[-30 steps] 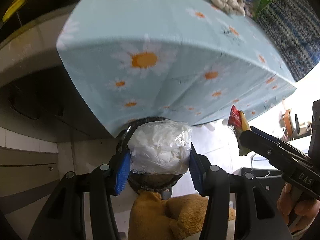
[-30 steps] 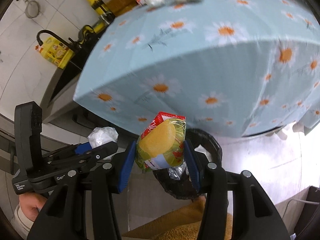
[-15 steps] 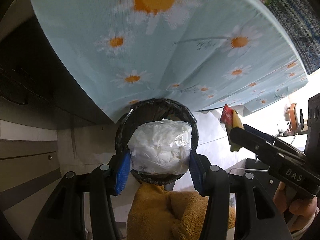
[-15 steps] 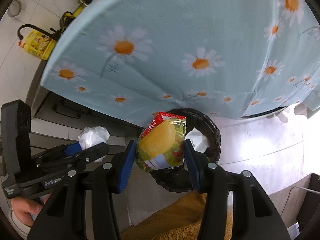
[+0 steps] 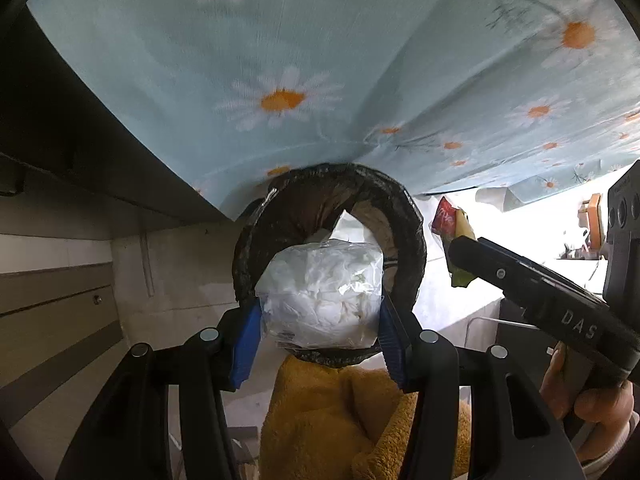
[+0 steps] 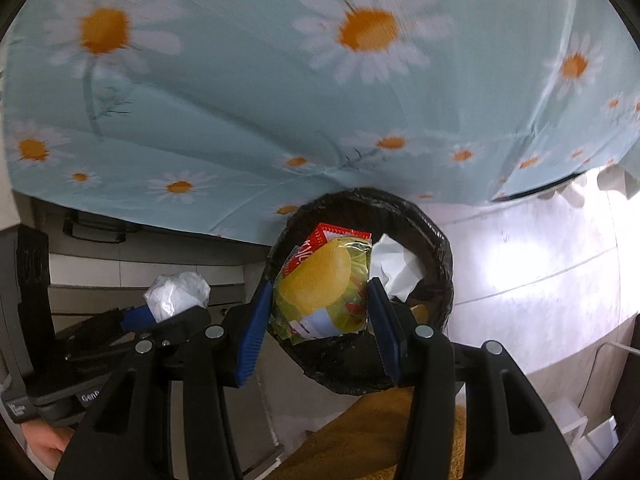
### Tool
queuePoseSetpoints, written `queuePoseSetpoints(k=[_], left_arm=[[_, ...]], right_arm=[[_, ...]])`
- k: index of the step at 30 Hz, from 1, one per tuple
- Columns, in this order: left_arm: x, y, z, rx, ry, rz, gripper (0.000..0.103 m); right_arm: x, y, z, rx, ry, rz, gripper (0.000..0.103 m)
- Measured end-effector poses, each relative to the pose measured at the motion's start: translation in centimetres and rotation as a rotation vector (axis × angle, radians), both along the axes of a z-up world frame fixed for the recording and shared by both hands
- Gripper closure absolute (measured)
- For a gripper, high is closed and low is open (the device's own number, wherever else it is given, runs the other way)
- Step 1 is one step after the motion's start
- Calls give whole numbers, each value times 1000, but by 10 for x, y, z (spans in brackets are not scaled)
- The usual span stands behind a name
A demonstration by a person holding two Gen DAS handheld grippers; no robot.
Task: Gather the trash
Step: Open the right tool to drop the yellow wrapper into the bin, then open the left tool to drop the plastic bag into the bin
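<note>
Below, in the left wrist view, the left gripper [image 5: 318,326] is pointing steeply down, its blue fingers [image 5: 245,346] clamping a clear bag of white tissue [image 5: 320,300] from both sides. The bag is hanging right over the mouth of a bin [image 5: 404,216] lined with black plastic, and white paper [image 5: 352,224] is lying inside it. A daisy-print cloth [image 5: 280,60] is draping down behind the bin, filling the upper frame. Yellow fleece [image 5: 340,412] is showing under the fingers at the bottom. At the right edge the right gripper [image 5: 460,248] is reaching in, gripping a chip packet [image 5: 452,224] that is sitting just beside the bin's rim, and a hand [image 5: 592,404] is squeezing its handle.

Next, in the right wrist view, the right gripper [image 6: 320,312] is clamping the chip packet [image 6: 324,288] between its blue fingers [image 6: 252,332]. The packet is hanging over the bin [image 6: 436,248], in front of crumpled white paper [image 6: 394,264] inside it. The cloth [image 6: 240,100] is hanging above. At the left the left gripper [image 6: 168,308] is gripping the tissue bag [image 6: 178,294], which is sitting beside the bin, and the pale floor [image 6: 540,264] is glaring at the right.
</note>
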State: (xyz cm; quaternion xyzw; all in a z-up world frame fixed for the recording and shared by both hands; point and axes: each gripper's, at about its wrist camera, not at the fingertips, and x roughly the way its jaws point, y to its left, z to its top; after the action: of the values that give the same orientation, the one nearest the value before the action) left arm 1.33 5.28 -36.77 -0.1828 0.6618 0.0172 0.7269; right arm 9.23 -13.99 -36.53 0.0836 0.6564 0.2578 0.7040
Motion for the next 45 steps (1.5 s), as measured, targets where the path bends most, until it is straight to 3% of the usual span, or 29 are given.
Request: queuePoseSetpoints(k=[4,7,26,40,45], left_arm=[[4,5,-5,-44,15,15,51],[8,9,-7,-42,22,23,39],[6,11,-3,-55,57,-2,38],[4,9,56,-50,-33,-23,38],[1,6,77,-26,-70,-34,38]], right_arm=[[2,0,-3,0,34,-29,53],[4,-1,-1,16,51,-56,45],[12,-15,28,44,20,-68,43],[3,-28,70,65,-30,-23,43],[-5,-28,93,69,-101,13,43]])
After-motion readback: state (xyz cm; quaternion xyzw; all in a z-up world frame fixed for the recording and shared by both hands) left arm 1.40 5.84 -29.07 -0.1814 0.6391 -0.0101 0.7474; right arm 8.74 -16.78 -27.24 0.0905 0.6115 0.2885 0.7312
